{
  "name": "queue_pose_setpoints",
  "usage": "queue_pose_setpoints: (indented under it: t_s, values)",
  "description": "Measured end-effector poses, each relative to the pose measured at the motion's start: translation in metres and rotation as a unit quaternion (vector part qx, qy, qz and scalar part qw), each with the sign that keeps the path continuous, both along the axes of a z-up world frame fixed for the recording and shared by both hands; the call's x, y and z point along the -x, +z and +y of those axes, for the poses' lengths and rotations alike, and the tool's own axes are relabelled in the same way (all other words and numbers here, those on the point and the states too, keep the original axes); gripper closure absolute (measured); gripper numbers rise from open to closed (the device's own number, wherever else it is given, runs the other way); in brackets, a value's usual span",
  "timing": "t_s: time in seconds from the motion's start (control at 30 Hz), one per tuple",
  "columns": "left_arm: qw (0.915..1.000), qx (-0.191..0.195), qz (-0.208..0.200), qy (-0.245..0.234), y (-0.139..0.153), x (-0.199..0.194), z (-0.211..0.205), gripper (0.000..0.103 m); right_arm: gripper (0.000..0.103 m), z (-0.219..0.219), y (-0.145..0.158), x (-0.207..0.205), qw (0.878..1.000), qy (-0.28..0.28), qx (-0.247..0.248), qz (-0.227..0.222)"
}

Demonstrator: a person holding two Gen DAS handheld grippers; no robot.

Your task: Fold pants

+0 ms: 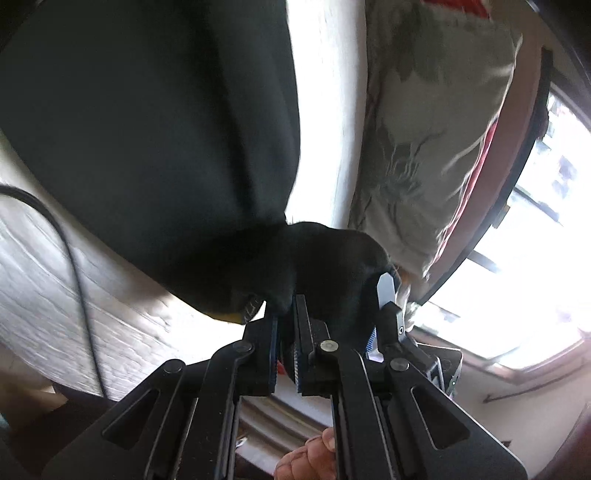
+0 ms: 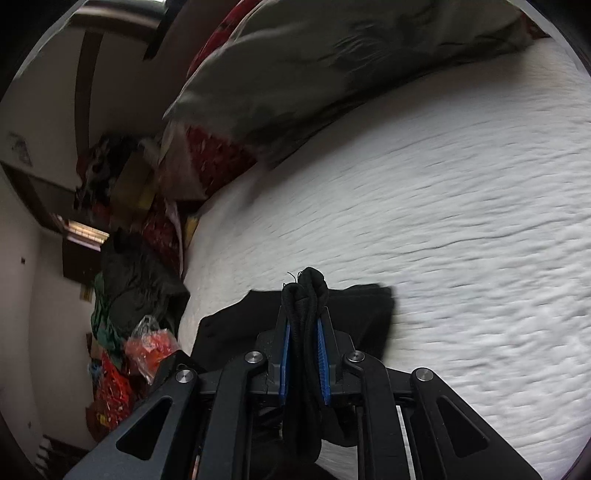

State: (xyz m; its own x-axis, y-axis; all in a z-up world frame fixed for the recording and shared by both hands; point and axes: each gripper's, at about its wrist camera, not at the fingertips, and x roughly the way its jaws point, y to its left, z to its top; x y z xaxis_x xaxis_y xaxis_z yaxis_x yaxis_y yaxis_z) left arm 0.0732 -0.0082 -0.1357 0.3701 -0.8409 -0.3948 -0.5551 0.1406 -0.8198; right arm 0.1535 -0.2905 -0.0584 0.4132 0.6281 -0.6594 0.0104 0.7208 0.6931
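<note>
Both tongs are pinching the black pants (image 1: 147,129). The left tongs (image 1: 286,306) and the right tongs (image 2: 304,317) lift them over the white bed (image 2: 461,221). No neat fold shows yet, so most folding is left.

The pants (image 1: 155,122) are plain black, and both grippers are black too, the right gripper (image 2: 305,317) with blue pads (image 2: 322,354). The bedspread (image 2: 461,206) is white with a rippled weave. The pillow (image 1: 424,122) is beige-grey with a darker grey leaf print and red at its edge (image 1: 476,7).
</note>
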Motion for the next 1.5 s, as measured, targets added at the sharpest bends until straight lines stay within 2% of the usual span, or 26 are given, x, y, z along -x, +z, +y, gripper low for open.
queue_pose_setpoints:
  t_s: [0.17, 0.27, 0.43, 0.53, 0.67, 0.73, 0.8, 0.83, 0.9, 0.97, 1.03, 1.13, 1.2, 1.27, 1.3, 1.37, 1.43, 1.5]
  values:
    - [0.9992, 0.01, 0.014, 0.036, -0.015, 0.005, 0.046, 0.099, 0.09, 0.06, -0.007, -0.011, 1.0, 0.02, 0.002, 0.012]
    - [0.9982, 0.009, 0.028, 0.053, -0.024, 0.007, 0.063, 0.098, 0.09, 0.091, -0.022, -0.019, 0.999, 0.025, -0.003, 0.031]
    - [0.9969, -0.02, 0.045, 0.062, -0.03, 0.012, 0.084, 0.098, 0.083, 0.129, -0.049, -0.03, 0.998, 0.028, 0.0, 0.06]
    - [0.9949, -0.06, 0.037, 0.072, -0.02, 0.018, 0.103, 0.098, 0.078, 0.144, -0.066, -0.034, 0.997, 0.023, 0.017, 0.075]
    - [0.9912, -0.103, 0.005, 0.084, 0.001, 0.023, 0.122, 0.096, 0.066, 0.147, -0.064, -0.033, 0.997, 0.024, 0.003, 0.078]
    - [0.9891, -0.122, -0.017, 0.08, 0.008, 0.026, 0.13, 0.087, 0.062, 0.144, -0.055, -0.027, 0.997, 0.024, -0.007, 0.069]
    - [0.9858, -0.149, -0.037, 0.069, 0.016, 0.027, 0.132, 0.074, 0.058, 0.135, -0.041, -0.017, 0.998, 0.022, -0.022, 0.049]
    - [0.9834, -0.164, -0.051, 0.059, 0.021, 0.027, 0.13, 0.072, 0.056, 0.13, -0.036, -0.012, 0.998, 0.019, -0.03, 0.043]
    - [0.978, -0.191, -0.072, 0.042, 0.024, 0.032, 0.13, 0.072, 0.05, 0.11, -0.027, 0.006, 0.997, 0.003, -0.077, 0.027]
    - [0.9757, -0.202, -0.08, 0.028, 0.025, 0.028, 0.124, 0.072, 0.042, 0.091, -0.029, 0.026, 0.993, -0.018, -0.114, 0.025]
    - [0.977, -0.195, -0.084, 0.017, 0.023, 0.022, 0.118, 0.07, 0.041, 0.076, -0.041, 0.045, 0.988, -0.043, -0.145, 0.037]
    - [0.9732, -0.209, -0.094, -0.012, 0.025, 0.019, 0.104, 0.066, 0.041, 0.065, -0.077, 0.067, 0.97, -0.078, -0.214, 0.085]
    - [0.9663, -0.233, -0.105, -0.034, 0.031, 0.017, 0.094, 0.066, 0.041, 0.065, -0.101, 0.074, 0.959, -0.104, -0.241, 0.109]
    - [0.9539, -0.268, -0.123, -0.058, 0.039, 0.013, 0.085, 0.064, 0.041, 0.065, -0.118, 0.075, 0.947, -0.128, -0.267, 0.124]
    - [0.9481, -0.285, -0.124, -0.064, 0.041, 0.009, 0.082, 0.057, 0.041, 0.066, -0.125, 0.076, 0.942, -0.135, -0.277, 0.133]
    - [0.9364, -0.321, -0.123, -0.072, 0.041, -0.001, 0.077, 0.05, 0.041, 0.068, -0.136, 0.077, 0.932, -0.158, -0.293, 0.144]
    - [0.9358, -0.324, -0.115, -0.079, 0.035, -0.013, 0.074, 0.05, 0.042, 0.069, -0.142, 0.077, 0.929, -0.171, -0.293, 0.148]
    - [0.9324, -0.334, -0.105, -0.089, 0.031, -0.027, 0.067, 0.053, 0.042, 0.068, -0.149, 0.079, 0.916, -0.199, -0.316, 0.148]
